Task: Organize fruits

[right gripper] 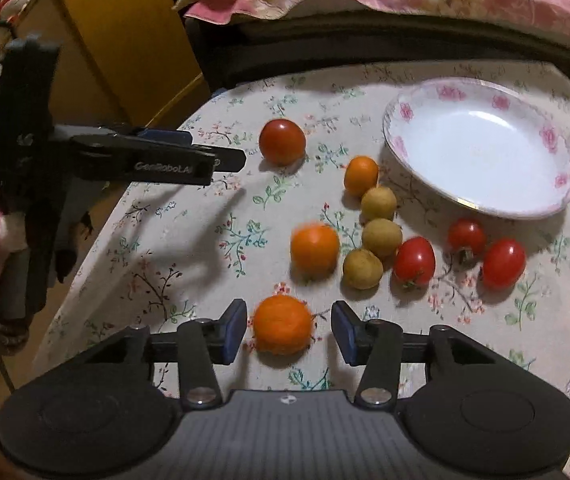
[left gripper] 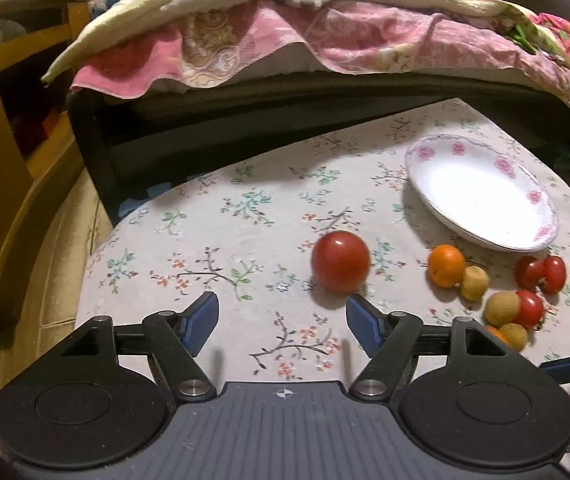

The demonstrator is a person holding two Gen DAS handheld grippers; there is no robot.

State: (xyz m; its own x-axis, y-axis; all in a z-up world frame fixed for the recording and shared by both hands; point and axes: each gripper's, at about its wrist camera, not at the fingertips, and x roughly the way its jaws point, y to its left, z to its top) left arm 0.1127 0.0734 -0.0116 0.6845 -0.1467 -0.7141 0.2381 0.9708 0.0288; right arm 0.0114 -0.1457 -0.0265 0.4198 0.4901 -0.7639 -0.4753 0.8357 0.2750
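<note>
Floral tablecloth (right gripper: 213,264), right claw (right gripper: 289,330) wide around nearest orange (right gripper: 283,330), unseen from left claw (left gripper: 282,322), also wide.

A home bedroom: a dark-framed bed (left gripper: 245,120) piled with pink floral quilts (left gripper: 325,36) stands beside a table under a flower-printed cloth (left gripper: 225,240), with yellow wooden furniture (left gripper: 13,120) alongside.

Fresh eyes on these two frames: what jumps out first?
The scatter of fruit on the floral tablecloth: a big red tomato off alone to the left, oranges, yellowish fruits and small tomatoes clustered below the plate, which holds nothing. Nearest the right gripper, an orange sits between its open jaws, not gripped.
</note>
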